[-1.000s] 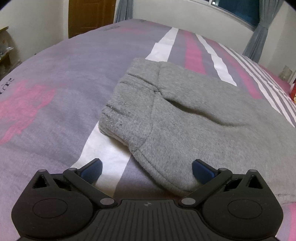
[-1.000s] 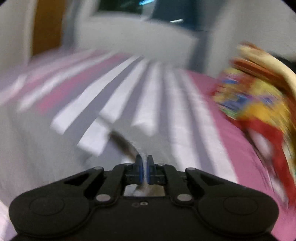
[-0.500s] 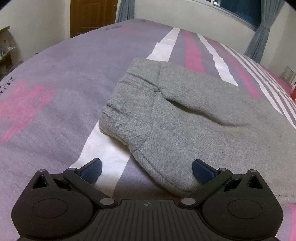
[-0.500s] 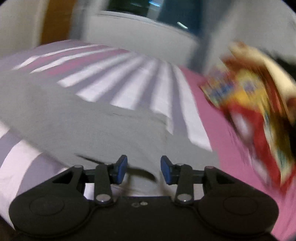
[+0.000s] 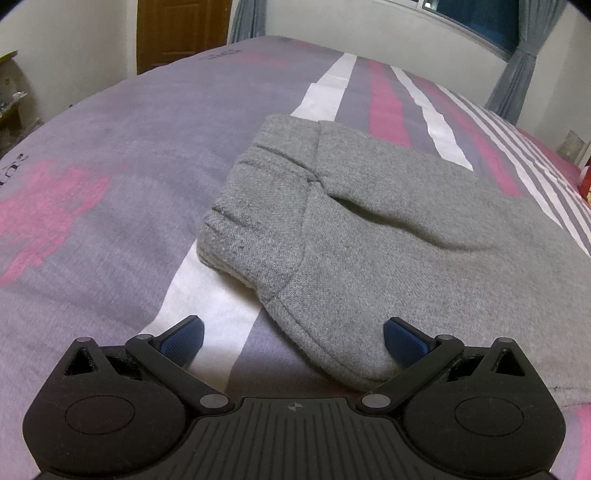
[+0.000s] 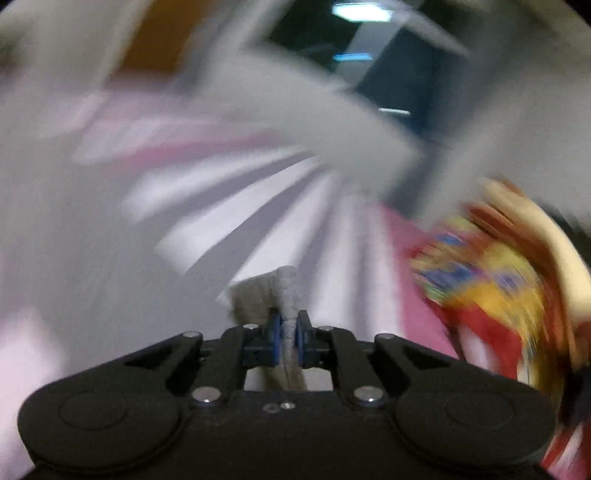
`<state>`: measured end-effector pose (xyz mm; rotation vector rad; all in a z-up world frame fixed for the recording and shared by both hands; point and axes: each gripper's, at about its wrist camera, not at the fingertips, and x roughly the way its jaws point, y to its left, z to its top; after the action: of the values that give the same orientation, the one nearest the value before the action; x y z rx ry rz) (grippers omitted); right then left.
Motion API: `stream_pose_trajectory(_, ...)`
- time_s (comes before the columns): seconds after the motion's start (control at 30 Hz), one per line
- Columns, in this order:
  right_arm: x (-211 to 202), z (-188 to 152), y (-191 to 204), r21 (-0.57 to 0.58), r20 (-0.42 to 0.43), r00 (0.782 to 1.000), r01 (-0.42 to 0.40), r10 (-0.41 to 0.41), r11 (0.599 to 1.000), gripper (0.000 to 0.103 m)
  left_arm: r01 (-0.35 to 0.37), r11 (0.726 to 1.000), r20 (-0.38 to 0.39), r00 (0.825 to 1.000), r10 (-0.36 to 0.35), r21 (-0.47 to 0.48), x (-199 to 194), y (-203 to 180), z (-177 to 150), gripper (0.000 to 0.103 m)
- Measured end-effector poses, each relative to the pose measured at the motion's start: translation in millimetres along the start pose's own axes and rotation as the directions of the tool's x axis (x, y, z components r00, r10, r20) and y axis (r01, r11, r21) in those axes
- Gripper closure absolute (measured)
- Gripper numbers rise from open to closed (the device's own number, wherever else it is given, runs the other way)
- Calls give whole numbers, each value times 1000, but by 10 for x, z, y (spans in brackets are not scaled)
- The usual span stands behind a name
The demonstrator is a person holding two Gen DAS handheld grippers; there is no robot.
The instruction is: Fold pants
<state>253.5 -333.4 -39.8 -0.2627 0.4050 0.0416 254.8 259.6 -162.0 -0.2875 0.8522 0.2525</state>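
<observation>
Your left gripper [image 5: 291, 338] hangs low over the bed [image 5: 110, 192], its two blue-padded fingers [image 5: 181, 338] spread wide with nothing between them. Your right gripper [image 6: 290, 334] is pinched tight on a fold of grey fabric, which stands up above its pads and also shows below them.

Largest in your left wrist view is the bed, covered in a purple-grey spread with pink patches at 9 o'clock and white and pink stripes running toward 12 and 1 o'clock. Across it lie the grey pants [image 5: 388, 229], filling the middle of the frame and stretching out toward 3 o'clock. Their ribbed, gathered edge faces 10 o'clock, and a curved hem at 6 o'clock falls between the spread fingers, just beside the right-hand pad; whether it touches cannot be told.

At the far wall, a brown door [image 5: 181, 33] stands at 11 o'clock, with a grey curtain [image 5: 517, 59] and dark window at 1 o'clock.

Your right wrist view is heavily blurred. The pants [image 6: 286, 284] show sharply only at the pads. Behind them lie streaked white and pink stripes of the bed [image 6: 258, 192], and a red, yellow and blue object [image 6: 491, 291] at 3 o'clock cannot be identified.
</observation>
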Motion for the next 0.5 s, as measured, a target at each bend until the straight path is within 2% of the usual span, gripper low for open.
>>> stream_pose_trajectory(0.03,-108,33,-332,172,35,999,8,-14,985,95,0,1000,4,1000,0,-1,-5,-4,-13,0)
stream_pose_trajectory(0.07,-199,-28,-616,307,56,998,11,-29,952,95,0,1000,8,1000,0,-2,-7,-2,-21,0)
stream_pose_trajectory(0.13,-293,-297,-1097,501,53,994,52,-91,864,95,0,1000,14,1000,0,-4,-18,-8,-50,0)
stream_pose_trajectory(0.2,-231,-716,-1428,632,-42,994,106,-103,768,95,-1,1000,15,1000,1,-5,-23,-12,-64,0)
stream_pose_trajectory(0.23,-112,-992,-1572,680,-135,988,148,-76,718,95,0,1000,13,1000,0,-4,-23,-13,-65,0)
stream_pose_trajectory(0.27,1,-1192,-1639,693,-218,975,187,-45,696,95,0,1000,9,1000,0,-4,-25,-13,-65,0)
stream_pose_trajectory(0.3,75,-1347,-1652,691,-273,962,201,-6,694,95,0,1000,4,1000,0,-4,-28,-11,-60,0)
stream_pose_trajectory(0.33,73,-1403,-1624,679,-281,960,198,2,707,95,0,1000,0,1000,0,-3,-30,-11,-57,0)
stream_pose_trajectory(0.37,44,-1407,-1594,664,-269,963,189,-5,723,95,-2,1000,-2,1000,2,-4,-31,-14,-50,0)
stream_pose_trajectory(0.5,-54,-1259,-1613,703,-191,982,144,-11,697,95,-8,1000,2,1000,8,-7,-28,-25,-33,0)
